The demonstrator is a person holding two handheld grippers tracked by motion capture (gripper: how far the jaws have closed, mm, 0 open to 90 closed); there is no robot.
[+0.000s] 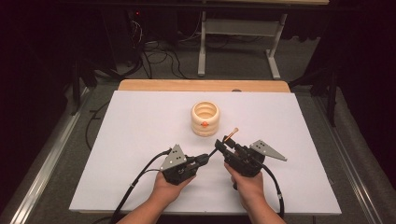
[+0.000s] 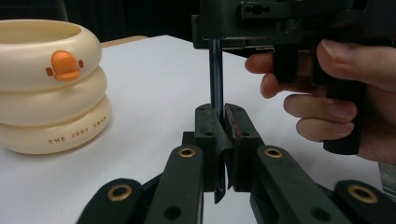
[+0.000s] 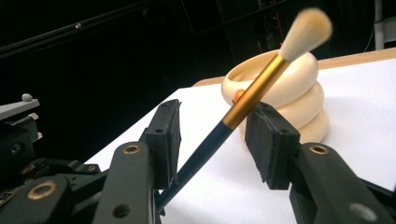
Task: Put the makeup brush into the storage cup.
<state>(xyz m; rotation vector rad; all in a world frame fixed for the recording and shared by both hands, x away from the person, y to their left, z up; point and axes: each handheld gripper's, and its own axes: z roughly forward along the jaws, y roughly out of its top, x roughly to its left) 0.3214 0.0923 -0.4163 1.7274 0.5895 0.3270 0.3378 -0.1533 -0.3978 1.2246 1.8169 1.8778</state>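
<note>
The light, stiff brush (image 3: 243, 105), slanting above the tabletop (image 1: 140, 140) near the cream holder (image 1: 205, 119), is clamped at its handle end by the left hand-held gripper (image 2: 223, 135), while the right hand-held gripper (image 3: 215, 140) stands parted around its slippery shaft, best pinched just below the gold ferrule.

Cream ringed holder (image 1: 205, 119) with an orange duck; brush (image 3: 243, 105) dark blue, gold, pale-bristled.
</note>
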